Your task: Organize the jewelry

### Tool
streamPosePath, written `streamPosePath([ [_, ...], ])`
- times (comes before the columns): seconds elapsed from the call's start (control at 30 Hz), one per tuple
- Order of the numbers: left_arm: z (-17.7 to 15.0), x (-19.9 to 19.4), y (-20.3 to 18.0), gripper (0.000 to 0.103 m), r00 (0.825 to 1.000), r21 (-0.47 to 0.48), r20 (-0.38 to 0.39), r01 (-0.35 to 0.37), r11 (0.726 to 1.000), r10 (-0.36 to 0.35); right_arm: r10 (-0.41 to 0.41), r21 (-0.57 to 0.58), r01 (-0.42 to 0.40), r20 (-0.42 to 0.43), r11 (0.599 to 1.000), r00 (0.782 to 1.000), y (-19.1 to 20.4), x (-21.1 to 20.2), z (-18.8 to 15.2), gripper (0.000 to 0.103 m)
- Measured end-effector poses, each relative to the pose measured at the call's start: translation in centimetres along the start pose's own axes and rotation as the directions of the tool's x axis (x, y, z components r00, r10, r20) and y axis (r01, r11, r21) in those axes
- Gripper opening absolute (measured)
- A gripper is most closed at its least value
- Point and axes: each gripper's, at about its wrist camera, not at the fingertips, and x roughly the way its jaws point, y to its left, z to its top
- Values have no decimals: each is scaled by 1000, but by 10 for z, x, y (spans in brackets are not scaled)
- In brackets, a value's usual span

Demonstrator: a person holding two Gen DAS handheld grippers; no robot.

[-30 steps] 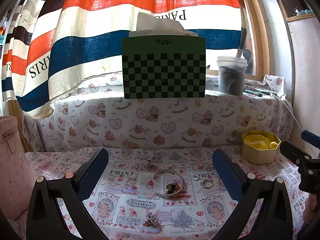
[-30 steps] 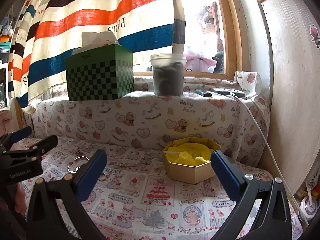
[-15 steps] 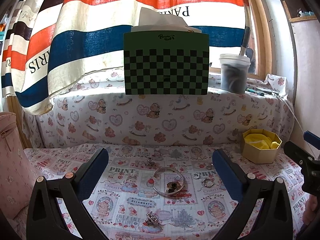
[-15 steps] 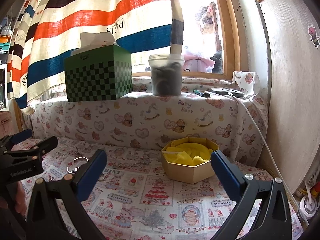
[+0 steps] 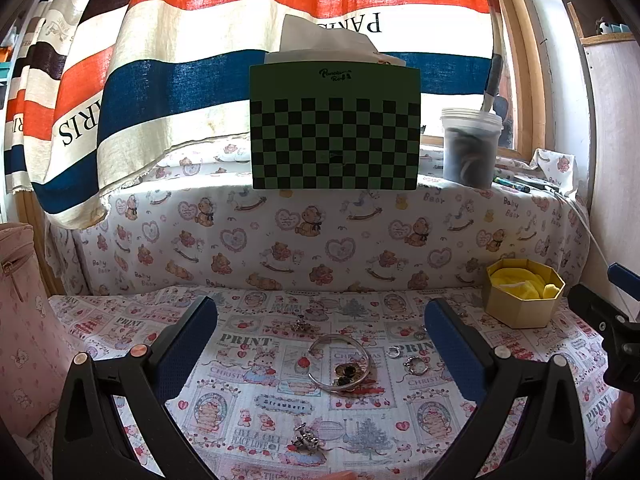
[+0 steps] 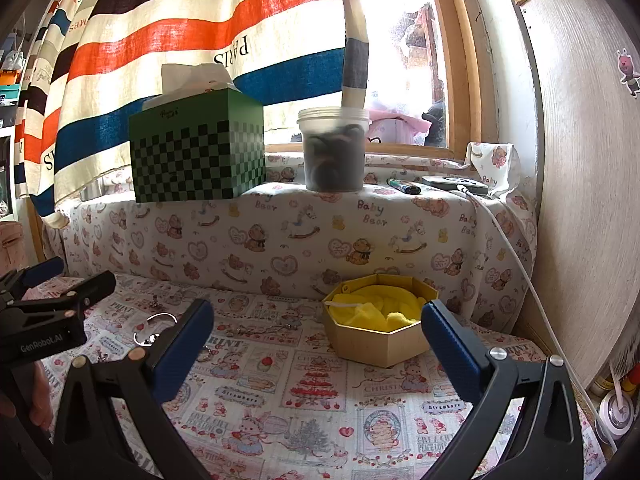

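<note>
Several jewelry pieces lie on the printed cloth: a silver bangle (image 5: 340, 362) with dark earrings (image 5: 346, 372) inside it, small rings (image 5: 414, 364) to its right, and a silver charm (image 5: 306, 438) nearer me. My left gripper (image 5: 320, 344) is open and empty, held above them. An octagonal box (image 5: 522, 312) with a yellow cloth lining stands at the right; it also shows in the right wrist view (image 6: 380, 338). My right gripper (image 6: 316, 344) is open and empty, just in front of the box. The bangle (image 6: 154, 326) shows at its left.
A green checkered tissue box (image 5: 335, 136) and a plastic tub (image 5: 470, 148) stand on the raised ledge behind. A pink bag (image 5: 20, 320) is at the far left. A wooden panel (image 6: 592, 160) and a white cable (image 6: 516, 256) bound the right side.
The left gripper's view has tilted and lifted slightly, so the jewelry sits a little higher in frame. The right gripper has barely moved. Both stay open.
</note>
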Motion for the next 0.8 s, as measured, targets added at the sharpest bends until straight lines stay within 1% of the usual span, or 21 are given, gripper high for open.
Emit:
streamPosePath([
  [0.13, 0, -1, 1, 103, 1000, -3, 2, 6, 1000, -6, 0, 0, 0, -1, 1000, 1000, 0, 1, 0, 103],
  [0.3, -1, -5, -4, 103, 1000, 13, 23, 2, 1000, -2, 1, -1, -1, -1, 1000, 1000, 0, 0, 0, 103],
  [0.5, -1, -7, -2, 103, 999, 9, 28, 41, 999, -41, 1, 0, -1, -2, 1000, 1000, 0, 1, 0, 103],
  [0.6, 0, -6, -3, 103, 999, 10, 28, 25, 1000, -26, 1, 0, -1, -4, 1000, 1000, 0, 2, 0, 103],
  [0.7, -1, -7, -2, 103, 999, 8, 33, -10, 1000, 10, 1, 2, -1, -10, 1000, 1000, -1, 3, -1, 103],
  [0.8, -1, -7, -1, 103, 1000, 3, 31, 1, 1000, -1, -5, 5, 5, -7, 1000, 1000, -1, 2, -2, 103],
])
